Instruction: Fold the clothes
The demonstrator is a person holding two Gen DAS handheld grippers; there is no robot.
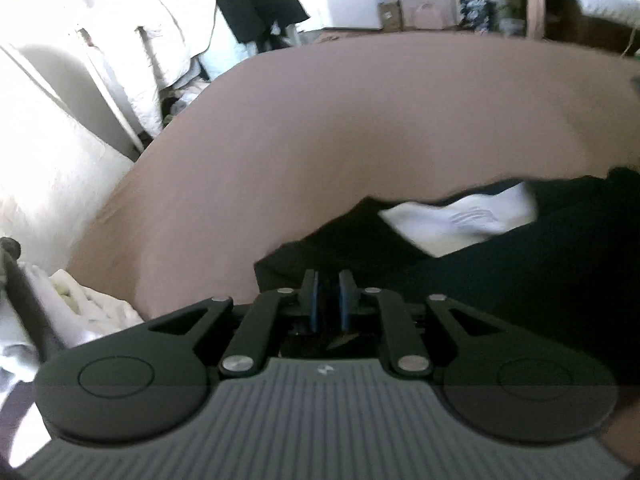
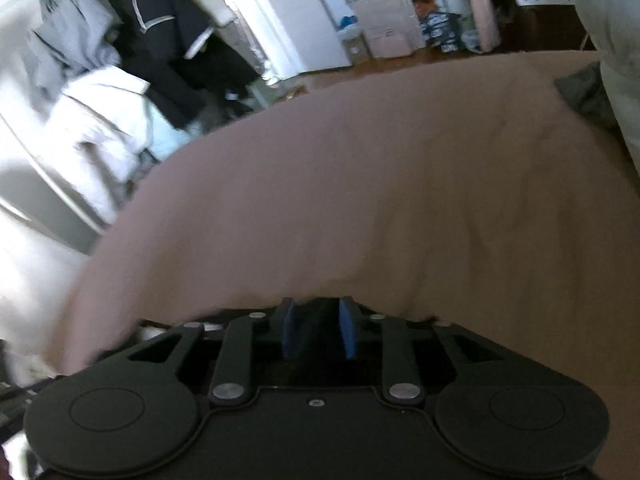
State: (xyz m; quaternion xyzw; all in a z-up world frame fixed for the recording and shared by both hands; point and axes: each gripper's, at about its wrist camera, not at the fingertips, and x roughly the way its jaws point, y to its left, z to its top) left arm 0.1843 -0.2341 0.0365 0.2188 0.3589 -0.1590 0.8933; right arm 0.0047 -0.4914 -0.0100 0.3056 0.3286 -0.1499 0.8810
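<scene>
Closest in, the left gripper (image 1: 327,294) has its blue pads (image 1: 315,300) pinched nearly together with dark cloth between them, so I read it as clamped on an edge of the dark garment (image 1: 520,280). That garment runs off to the right from the fingers and looks lifted, not lying flat, with a white printed patch (image 1: 460,222) showing on it (a logo or the inside of it, too blurry to say).

The right gripper (image 2: 318,330) has dark fabric sitting between its pads too, but the gap is wider, and whether it's really squeezing or the cloth is just passing through, I can't tell from this.

Beyond both sits the big pinkish bed cover (image 2: 360,200), smooth and bare ahead of the fingers. Further back is the room: a heap of white and black clothes (image 2: 132,80) by the wall on the left and a white door (image 2: 296,12).

My guess on the step: the garment is picked up by an edge and about to be spread on the bed before any fold happens. The next move probably calls for keeping the two grips apart so the cloth stays taut, then lowering it flat onto that open stretch of cover without it bunching.
</scene>
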